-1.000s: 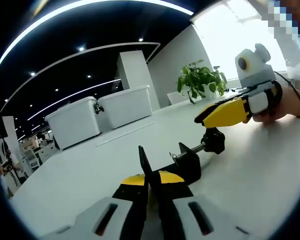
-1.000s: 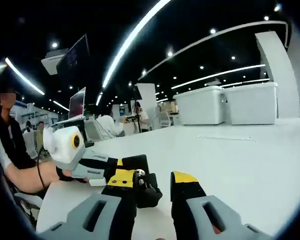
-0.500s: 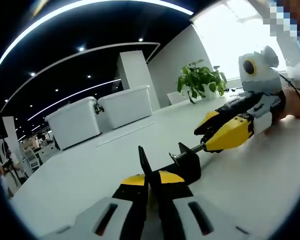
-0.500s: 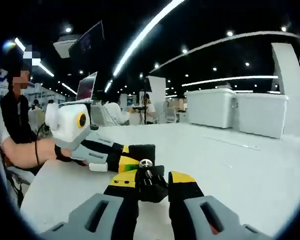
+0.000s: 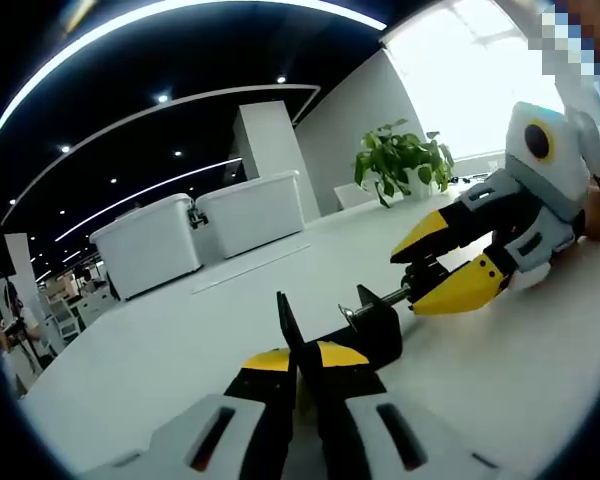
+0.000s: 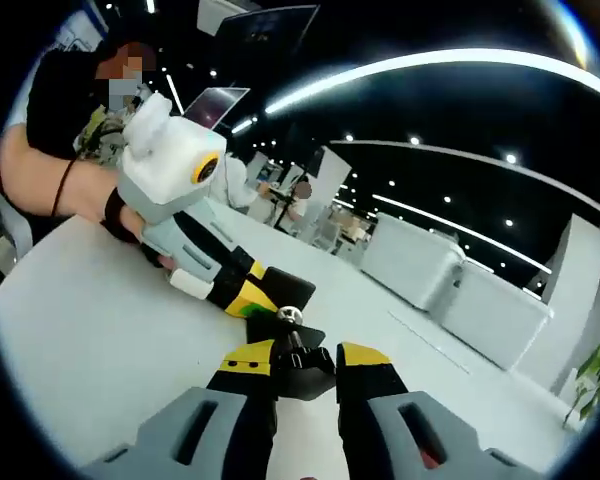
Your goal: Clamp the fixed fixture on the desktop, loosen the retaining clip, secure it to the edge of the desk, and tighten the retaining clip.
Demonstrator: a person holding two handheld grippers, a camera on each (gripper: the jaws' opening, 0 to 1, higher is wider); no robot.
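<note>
My left gripper (image 5: pixel 298 350) is shut on the body of a black C-clamp fixture (image 5: pixel 375 335) that lies on the white desk (image 5: pixel 160 350). The clamp's threaded screw (image 5: pixel 380 300) runs right to a black knob (image 5: pixel 427 272). My right gripper (image 5: pixel 408 278) comes in from the right, its yellow-tipped jaws shut above and below that knob. In the right gripper view the knob (image 6: pixel 298 362) sits pinched between my right gripper's (image 6: pixel 305 355) yellow tips, and the left gripper (image 6: pixel 260 298) reaches in from the upper left, holding the clamp body (image 6: pixel 288 292).
Two white storage bins (image 5: pixel 195 230) stand at the desk's far side, with a green plant (image 5: pixel 400 165) by a bright window. A person's arm (image 6: pixel 40 180) holds the left gripper. More bins (image 6: pixel 450 290) and seated people sit beyond the desk (image 6: pixel 70 320).
My right gripper closed in on the knob and then rolled around it, so the right gripper view has tilted. The left gripper and the clamp body stayed still.
</note>
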